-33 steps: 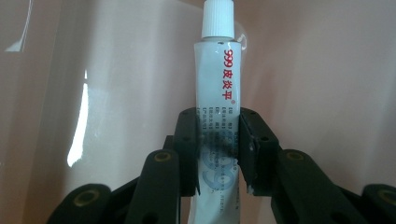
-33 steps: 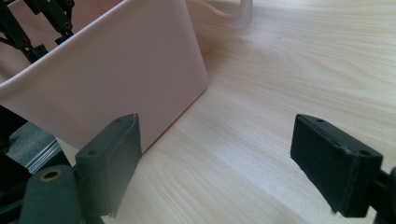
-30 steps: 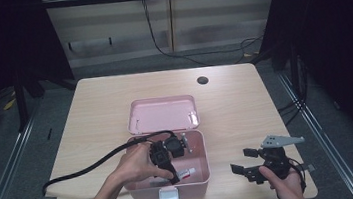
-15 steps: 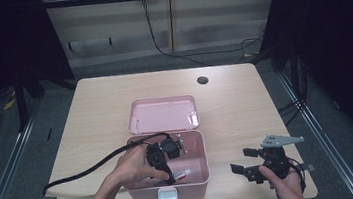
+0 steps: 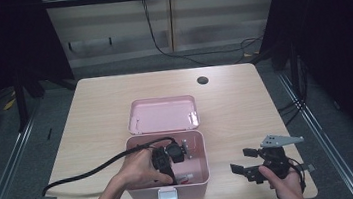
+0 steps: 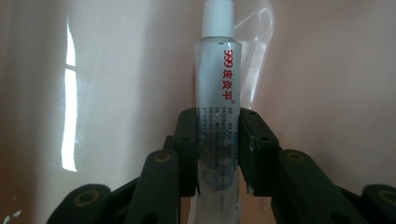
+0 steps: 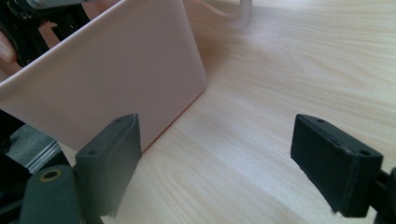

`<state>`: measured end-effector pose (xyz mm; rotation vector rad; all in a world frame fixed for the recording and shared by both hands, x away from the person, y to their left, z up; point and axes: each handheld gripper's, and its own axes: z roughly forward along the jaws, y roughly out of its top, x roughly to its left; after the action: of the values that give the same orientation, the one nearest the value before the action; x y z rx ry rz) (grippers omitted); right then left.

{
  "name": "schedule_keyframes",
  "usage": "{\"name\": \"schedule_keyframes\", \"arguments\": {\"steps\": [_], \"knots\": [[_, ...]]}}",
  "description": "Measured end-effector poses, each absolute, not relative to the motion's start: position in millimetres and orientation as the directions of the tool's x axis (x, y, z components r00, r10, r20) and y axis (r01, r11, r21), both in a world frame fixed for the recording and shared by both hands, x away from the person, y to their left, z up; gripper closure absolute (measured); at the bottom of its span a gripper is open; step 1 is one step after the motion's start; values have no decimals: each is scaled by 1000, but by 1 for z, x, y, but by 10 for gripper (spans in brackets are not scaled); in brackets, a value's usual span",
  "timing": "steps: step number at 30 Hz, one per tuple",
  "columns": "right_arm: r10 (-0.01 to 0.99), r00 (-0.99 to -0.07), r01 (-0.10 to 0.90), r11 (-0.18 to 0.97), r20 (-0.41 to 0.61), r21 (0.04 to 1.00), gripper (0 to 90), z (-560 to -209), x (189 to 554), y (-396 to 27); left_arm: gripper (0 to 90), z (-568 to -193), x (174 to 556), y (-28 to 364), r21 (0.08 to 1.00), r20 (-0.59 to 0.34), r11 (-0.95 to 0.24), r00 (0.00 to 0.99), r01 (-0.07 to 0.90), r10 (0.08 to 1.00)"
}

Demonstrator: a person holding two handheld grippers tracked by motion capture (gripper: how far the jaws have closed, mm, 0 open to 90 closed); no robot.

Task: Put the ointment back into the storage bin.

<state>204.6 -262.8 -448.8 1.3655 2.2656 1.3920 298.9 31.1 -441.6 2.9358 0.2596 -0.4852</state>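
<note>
My left gripper (image 6: 219,140) is down inside the pink box (image 5: 201,177), its 2 black jaws clamped on the lower part of a tube of ointment (image 6: 218,93). The tube stands upright between the pads, its white ribbed cap (image 6: 217,17) at the top, red print running down its silvery body, and the box's pink inner wall just behind it. From above, my left hand (image 5: 137,169) reaches over the box's near left corner, the gripper's black cable (image 5: 87,171) trailing off across the table (image 5: 245,101) to the left. The box's lid (image 5: 162,115) is thrown back and lies flat behind the box, inside up, and a white latch (image 5: 167,196) sits on the front wall.

My right gripper (image 5: 245,170) rests low over the wooden table to the right of the box, apart from it, in my right hand (image 5: 286,187). Its 2 jaws stand wide apart with nothing but bare tabletop between them, the box's outer pink wall just beyond the left jaw.
</note>
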Motion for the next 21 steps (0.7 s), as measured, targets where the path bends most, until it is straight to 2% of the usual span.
{"name": "schedule_keyframes", "arguments": {"steps": [21], "knots": [[759, -573, 620, 155, 309, 769, 160, -449, 205, -262, 703, -449, 292, 28, 92, -349, -985, 932, 143, 102]]}}
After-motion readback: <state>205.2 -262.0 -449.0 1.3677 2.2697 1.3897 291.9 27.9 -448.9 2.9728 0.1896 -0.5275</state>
